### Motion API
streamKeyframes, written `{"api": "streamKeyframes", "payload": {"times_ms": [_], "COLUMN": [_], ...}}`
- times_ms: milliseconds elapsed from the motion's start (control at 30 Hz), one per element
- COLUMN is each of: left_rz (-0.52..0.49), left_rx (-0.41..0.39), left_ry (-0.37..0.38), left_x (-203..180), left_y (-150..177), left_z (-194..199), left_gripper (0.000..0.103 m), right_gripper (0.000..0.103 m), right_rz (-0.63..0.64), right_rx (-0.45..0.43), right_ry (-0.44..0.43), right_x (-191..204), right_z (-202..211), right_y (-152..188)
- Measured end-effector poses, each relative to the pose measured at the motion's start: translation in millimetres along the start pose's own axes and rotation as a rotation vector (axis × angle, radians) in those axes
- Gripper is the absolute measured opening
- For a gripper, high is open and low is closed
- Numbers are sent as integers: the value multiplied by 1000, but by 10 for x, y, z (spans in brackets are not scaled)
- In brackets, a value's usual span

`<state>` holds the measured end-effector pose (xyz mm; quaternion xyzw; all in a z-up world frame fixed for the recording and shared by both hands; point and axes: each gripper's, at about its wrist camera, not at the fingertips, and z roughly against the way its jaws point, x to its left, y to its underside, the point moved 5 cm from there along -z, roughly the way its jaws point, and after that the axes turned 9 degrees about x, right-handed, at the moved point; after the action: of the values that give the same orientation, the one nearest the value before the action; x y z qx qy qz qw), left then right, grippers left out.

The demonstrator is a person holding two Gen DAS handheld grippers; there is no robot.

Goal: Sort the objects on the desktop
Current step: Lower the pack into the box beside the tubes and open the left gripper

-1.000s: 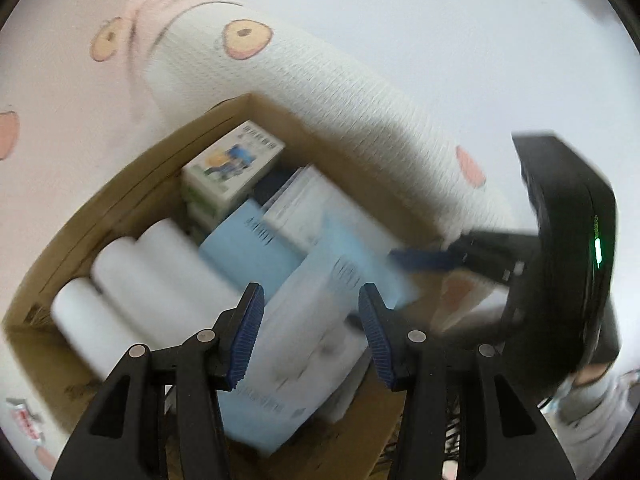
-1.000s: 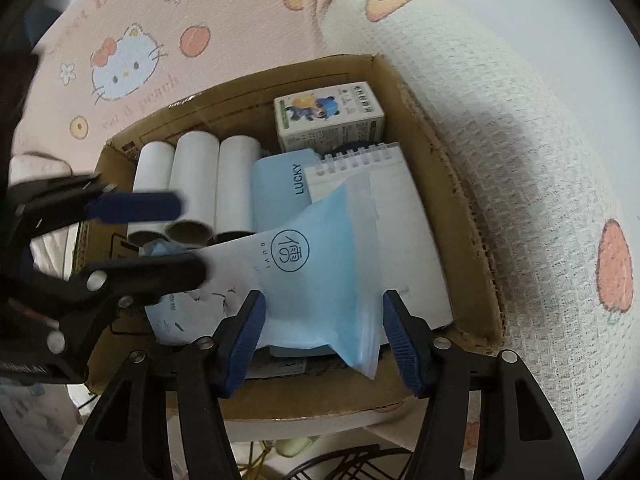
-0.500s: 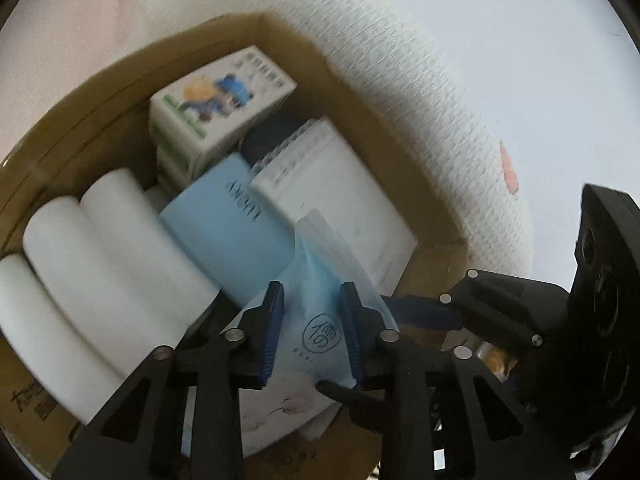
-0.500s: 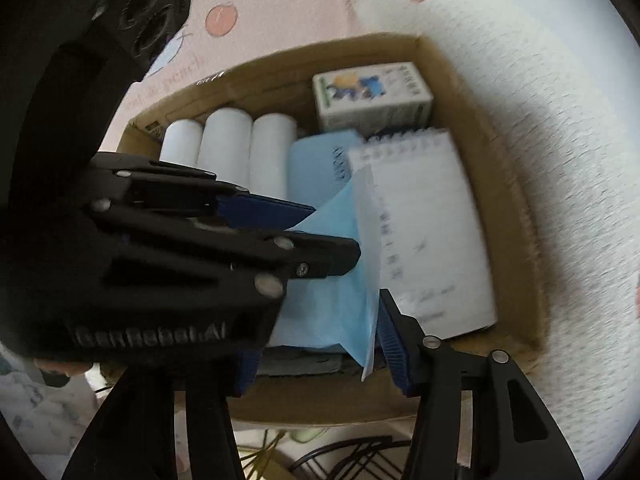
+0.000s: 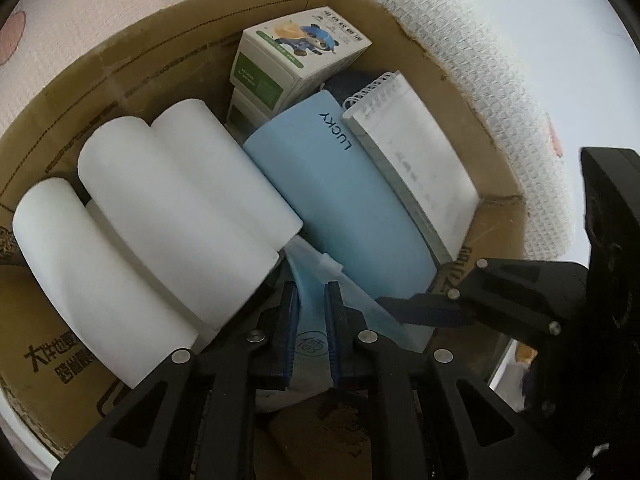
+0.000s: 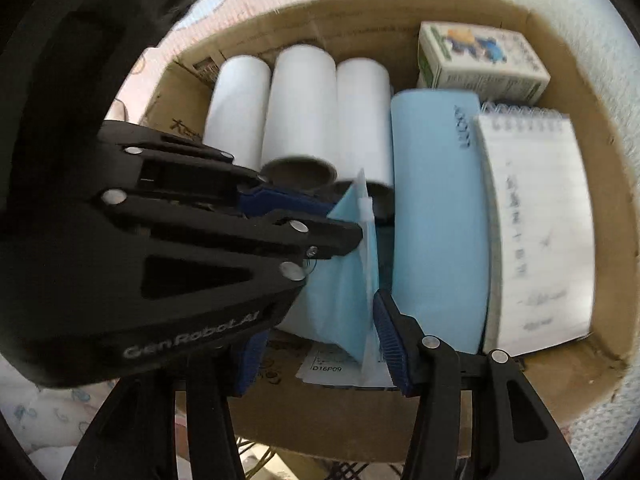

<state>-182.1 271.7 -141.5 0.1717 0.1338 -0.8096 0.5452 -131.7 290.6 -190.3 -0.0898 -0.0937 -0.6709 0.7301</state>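
Observation:
A cardboard box (image 5: 160, 60) holds three white rolls (image 5: 188, 208), a blue "LUCKY" book (image 5: 352, 216), a spiral notepad (image 5: 420, 160) and a small cartoon carton (image 5: 296, 56). My left gripper (image 5: 311, 300) is shut on a light blue plastic packet (image 5: 310, 320) at the box's near side, between the rolls and the book. In the right wrist view the packet (image 6: 344, 292) stands on edge inside my right gripper (image 6: 320, 344), whose fingers are spread wide around it. The left gripper's black fingers (image 6: 320, 236) pinch its top there.
The box (image 6: 600, 128) sits on pink and white printed bedding (image 5: 500, 80). A paper label (image 6: 332, 368) lies at the box's near wall under the packet. A wire rack (image 6: 360, 472) shows below the box front.
My left gripper has closed from open onto the blue packet and moved deeper into the box. The packet has turned from lying flat to standing on edge. The right gripper stays open.

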Motion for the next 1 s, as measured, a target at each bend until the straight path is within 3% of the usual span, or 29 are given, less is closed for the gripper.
{"api": "streamKeyframes", "payload": {"times_ms": [200,367,400,467,500,567,667,800,1000], "left_rz": [-16,3,27,65,86,142,219,268,376], "left_rx": [-41,-62,-51,-6,15,39,51,88,134], "left_ry": [38,30,38,88,113,142,187,248,216], "left_x": [-64,-105,-95,-76,-65,2,146,106,181], "left_y": [88,179,213,223,248,309,340,302,222], "left_z": [216,365,339,270,246,145,92,-61,-277], "left_gripper": [39,40,39,25,15,12,11,11,8], "right_gripper": [49,50,50,49,42,28,28,28,28], "right_rz": [-9,-5,-12,-24,-38,-50,-49,-26,-33], "right_rx": [-4,-41,-48,-57,-61,-45,-6,81,130], "right_ry": [24,66,61,39,14,-35,-113,10,48], "right_x": [8,-4,-14,-27,-36,-4,9,-23,-100], "right_z": [147,443,492,553,566,534,395,138,85], "right_y": [85,183,202,234,244,258,218,160,142]}}
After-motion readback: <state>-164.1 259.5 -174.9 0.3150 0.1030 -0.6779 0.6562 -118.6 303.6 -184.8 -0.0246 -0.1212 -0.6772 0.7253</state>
